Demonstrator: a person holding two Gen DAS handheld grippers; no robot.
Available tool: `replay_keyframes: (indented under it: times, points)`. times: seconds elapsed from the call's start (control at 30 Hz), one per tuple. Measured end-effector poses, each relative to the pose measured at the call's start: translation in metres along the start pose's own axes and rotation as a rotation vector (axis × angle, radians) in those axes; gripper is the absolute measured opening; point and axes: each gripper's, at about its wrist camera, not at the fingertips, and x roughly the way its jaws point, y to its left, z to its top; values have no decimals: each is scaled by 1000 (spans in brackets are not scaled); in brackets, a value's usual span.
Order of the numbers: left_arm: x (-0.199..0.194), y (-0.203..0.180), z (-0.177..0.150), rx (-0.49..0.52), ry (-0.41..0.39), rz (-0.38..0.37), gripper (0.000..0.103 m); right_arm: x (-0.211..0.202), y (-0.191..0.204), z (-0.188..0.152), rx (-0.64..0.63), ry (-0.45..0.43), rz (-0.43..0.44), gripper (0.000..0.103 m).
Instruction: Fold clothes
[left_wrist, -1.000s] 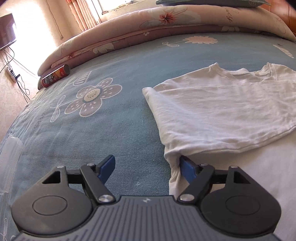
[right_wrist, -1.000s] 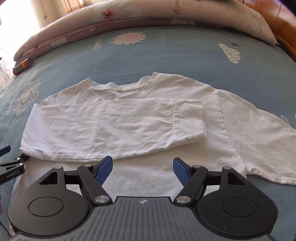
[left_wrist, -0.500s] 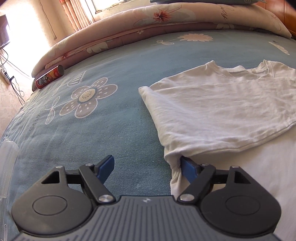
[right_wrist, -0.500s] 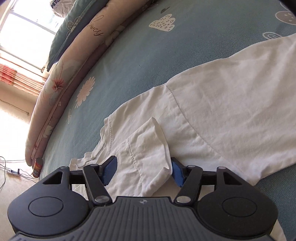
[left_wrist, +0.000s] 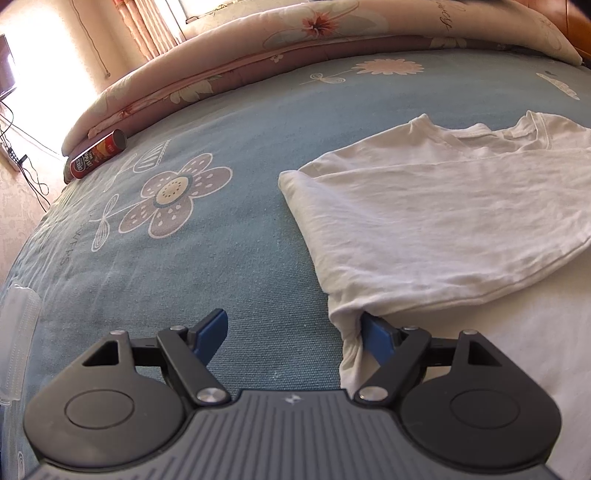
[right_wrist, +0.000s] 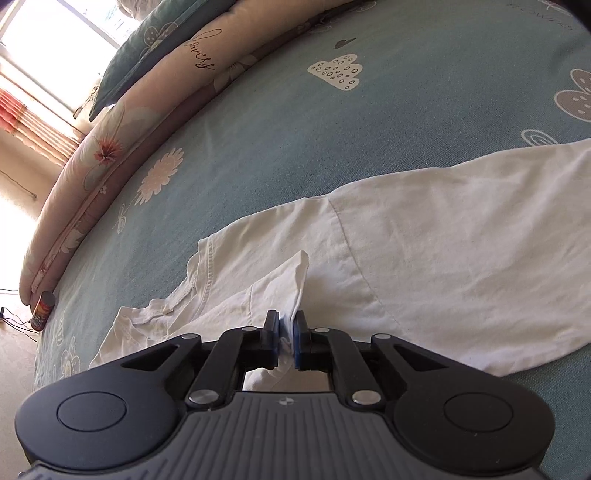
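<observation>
On the bed (left_wrist: 236, 258), the right claw (right_wrist: 284, 334) is pinching the white shirt (right_wrist: 443, 266)'s folded sleeve cuff; the left claw (left_wrist: 295, 334) is gaping beside its edge. A thin pinch risks slipping, undoing the fold.

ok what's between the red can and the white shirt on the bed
Nothing stands between them. In the left wrist view, only the blue flowered bedspread lies between the red can by the rolled quilt and the white shirt.
</observation>
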Motion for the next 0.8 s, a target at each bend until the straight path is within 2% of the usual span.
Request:
replay_keyframes:
  times: [0.27,0.37,0.43,0.47,0.53,0.63,0.73,0.8]
  points:
    - [1,5,2,-1,17,-23,80,2,4,0,-85,-12,-71,9]
    - [-2,8,5,6,35,-38,80,0,15,-6,-144,-13,-94,18]
    - [-8,12,7,1,42,-63,78,-2,22,-10,-184,-15,-110,34]
    - [-13,15,8,-6,41,-80,78,-3,25,-12,-204,-15,-118,36]
    - [-25,24,14,-41,13,-136,78,-4,33,-16,-243,-16,-133,38]
    - [-33,39,31,-132,-64,-287,78,-6,44,-23,-303,-18,-156,38]
    - [-17,35,50,-162,-124,-393,76,-8,54,-29,-357,-17,-175,38]
    - [0,26,57,-159,-126,-465,74,-6,58,-34,-373,-6,-170,38]
